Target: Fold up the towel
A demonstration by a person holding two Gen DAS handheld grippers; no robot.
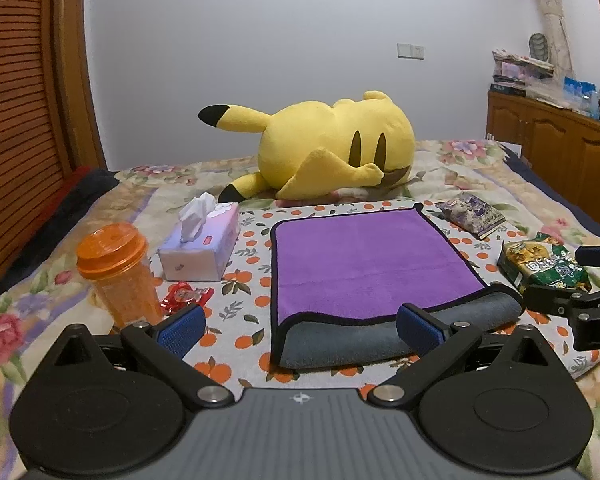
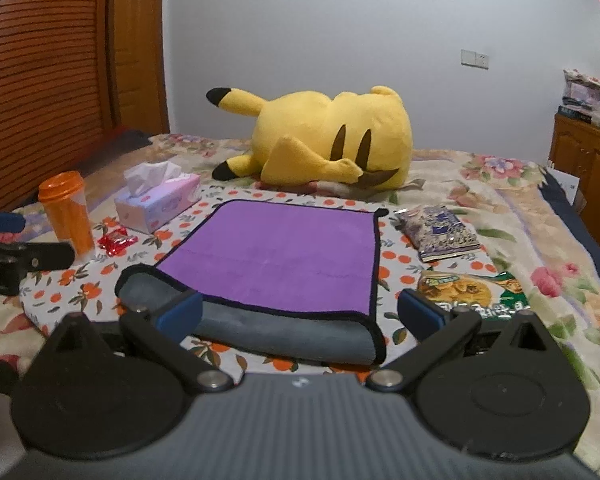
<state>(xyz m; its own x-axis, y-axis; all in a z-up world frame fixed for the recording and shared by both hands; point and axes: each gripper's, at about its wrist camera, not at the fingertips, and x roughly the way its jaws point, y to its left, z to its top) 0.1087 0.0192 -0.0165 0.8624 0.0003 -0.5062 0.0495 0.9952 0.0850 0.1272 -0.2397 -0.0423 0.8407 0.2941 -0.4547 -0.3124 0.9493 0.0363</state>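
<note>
A purple towel (image 1: 364,264) with black trim lies flat on an orange-print cloth (image 1: 244,320) on the bed. Its near edge is turned over and shows a grey underside (image 1: 348,340). It also shows in the right wrist view (image 2: 276,256), with the grey fold (image 2: 284,336) in front. My left gripper (image 1: 300,330) is open, just short of the near left part of the towel. My right gripper (image 2: 300,318) is open, just short of the near right part. Both are empty. The right gripper also shows at the right edge of the left wrist view (image 1: 580,300).
An orange lidded cup (image 1: 118,272), a tissue box (image 1: 202,244) and a red wrapper (image 1: 184,296) lie left of the towel. Two snack packs (image 1: 544,266) (image 1: 472,210) lie right of it. A yellow plush toy (image 1: 332,152) lies behind. A wooden cabinet (image 1: 560,136) stands far right.
</note>
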